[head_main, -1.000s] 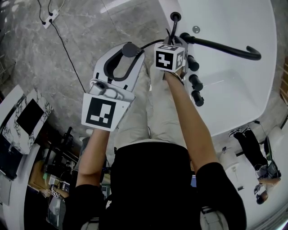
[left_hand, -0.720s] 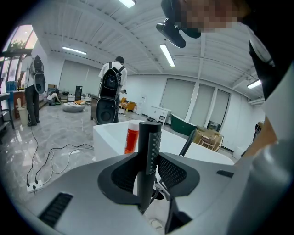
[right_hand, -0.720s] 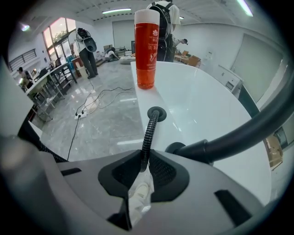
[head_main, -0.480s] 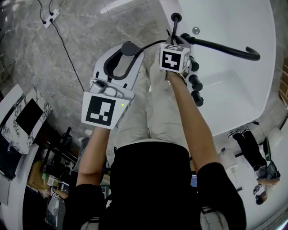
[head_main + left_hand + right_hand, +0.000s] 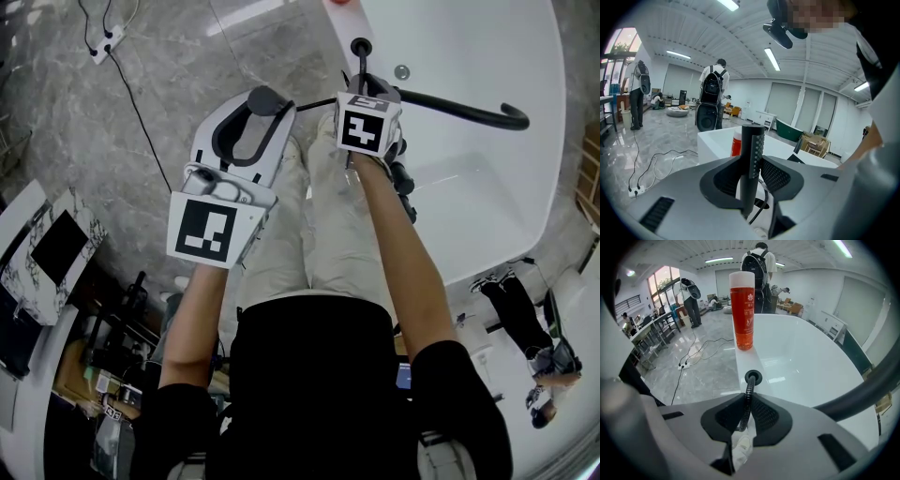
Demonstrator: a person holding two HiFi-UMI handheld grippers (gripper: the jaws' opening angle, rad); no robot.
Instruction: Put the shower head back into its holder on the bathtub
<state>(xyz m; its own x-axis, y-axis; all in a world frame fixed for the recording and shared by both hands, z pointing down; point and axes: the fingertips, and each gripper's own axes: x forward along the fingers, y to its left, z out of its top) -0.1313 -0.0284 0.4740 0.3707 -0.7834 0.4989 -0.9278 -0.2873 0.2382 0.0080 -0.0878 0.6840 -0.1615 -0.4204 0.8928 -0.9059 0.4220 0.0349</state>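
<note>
In the left gripper view the black shower head (image 5: 753, 154) stands upright between the jaws of my left gripper (image 5: 752, 176), which is shut on it. From the head view its top end (image 5: 266, 97) shows at that gripper (image 5: 261, 117), over the floor left of the white bathtub (image 5: 343, 28). The black hose (image 5: 362, 67) runs from the round holder hole (image 5: 361, 44) on the rim. My right gripper (image 5: 746, 414) is shut on the hose (image 5: 747, 401) just below the hole (image 5: 753, 377), above the rim under its marker cube (image 5: 367, 127).
A black curved spout (image 5: 469, 110) and black knobs (image 5: 401, 178) stand on the rim near my right hand. A red bottle (image 5: 742, 310) is on the rim beyond the hole. A power strip and cable (image 5: 105, 37) lie on the marble floor. People (image 5: 712, 96) stand farther off.
My right gripper has lifted with the hose and shifted a little toward the holder hole. The left gripper has kept its place, still shut on the shower head.
</note>
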